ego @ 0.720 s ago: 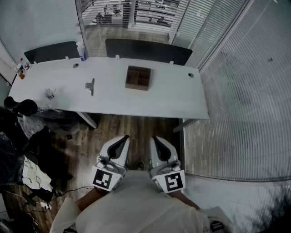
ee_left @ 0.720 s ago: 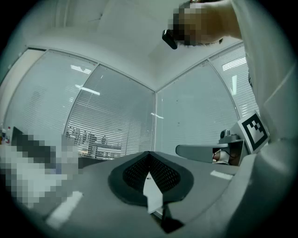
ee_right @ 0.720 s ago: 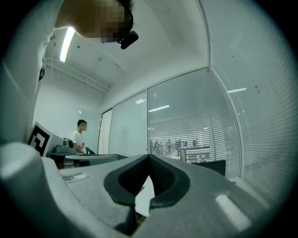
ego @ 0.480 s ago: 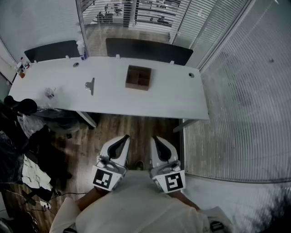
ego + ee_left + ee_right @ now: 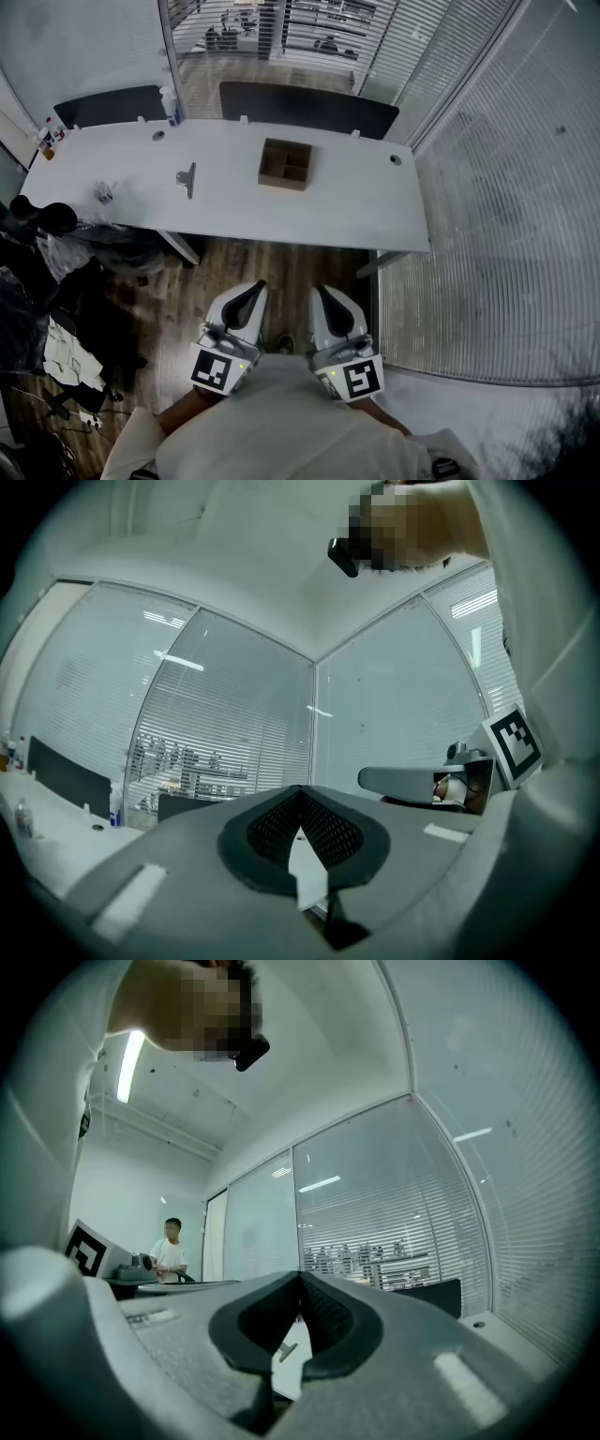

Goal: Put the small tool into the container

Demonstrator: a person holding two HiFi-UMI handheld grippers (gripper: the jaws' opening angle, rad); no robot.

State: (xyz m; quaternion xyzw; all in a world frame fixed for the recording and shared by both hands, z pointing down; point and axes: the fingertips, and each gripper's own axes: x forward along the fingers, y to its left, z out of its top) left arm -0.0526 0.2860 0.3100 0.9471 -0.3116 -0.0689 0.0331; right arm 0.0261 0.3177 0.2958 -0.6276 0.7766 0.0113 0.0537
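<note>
In the head view the small tool [image 5: 187, 177], a grey metal clip, lies on the left half of the white table [image 5: 356, 206]. The container [image 5: 285, 162], a brown box with compartments, stands mid-table to the tool's right. Both grippers are held close to the body over the wooden floor, well short of the table. The left gripper [image 5: 251, 289] and the right gripper [image 5: 322, 292] are shut and hold nothing. In the left gripper view the left gripper's [image 5: 300, 791] jaws meet at the tip. In the right gripper view the right gripper's [image 5: 300, 1279] jaws also meet, with the tool [image 5: 286, 1349] showing small beyond them.
A small crumpled item [image 5: 103, 192] and bottles [image 5: 44, 141] sit at the table's left end. Two black chairs [image 5: 305, 105] stand behind the table. Dark bags and clutter [image 5: 56, 272] fill the floor at left. Glass walls with blinds [image 5: 506, 234] run along the right. A person [image 5: 172, 1246] stands far off.
</note>
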